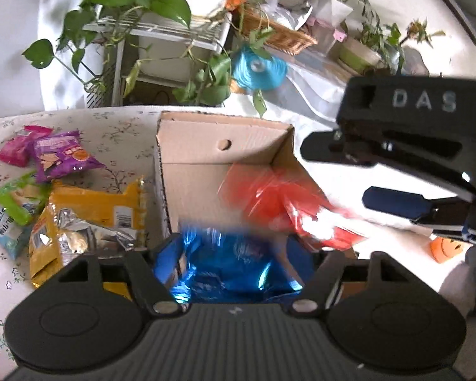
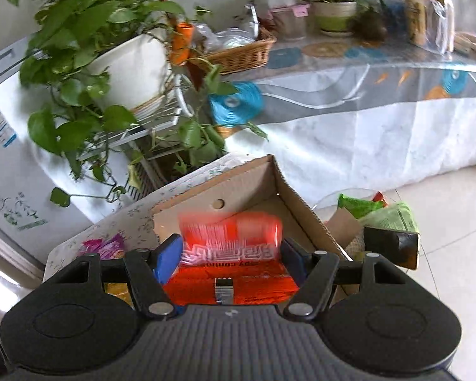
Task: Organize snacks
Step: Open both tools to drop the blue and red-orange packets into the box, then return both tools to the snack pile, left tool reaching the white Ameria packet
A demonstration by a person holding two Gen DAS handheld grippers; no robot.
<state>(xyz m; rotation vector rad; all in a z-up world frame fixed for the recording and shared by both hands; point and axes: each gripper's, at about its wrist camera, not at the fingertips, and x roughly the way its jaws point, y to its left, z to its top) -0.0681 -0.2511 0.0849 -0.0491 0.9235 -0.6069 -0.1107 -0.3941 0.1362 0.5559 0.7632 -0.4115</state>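
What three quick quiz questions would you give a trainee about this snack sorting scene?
1. True or false: the cardboard box is open at the top.
2. Which packet sits between the fingers of the right tool? A blue, B red, C green.
3. Fill in: in the left wrist view, the purple packet lies on the flowered cloth to the ___ of the box.

Key: 1 true; 2 B, the red packet; 3 left.
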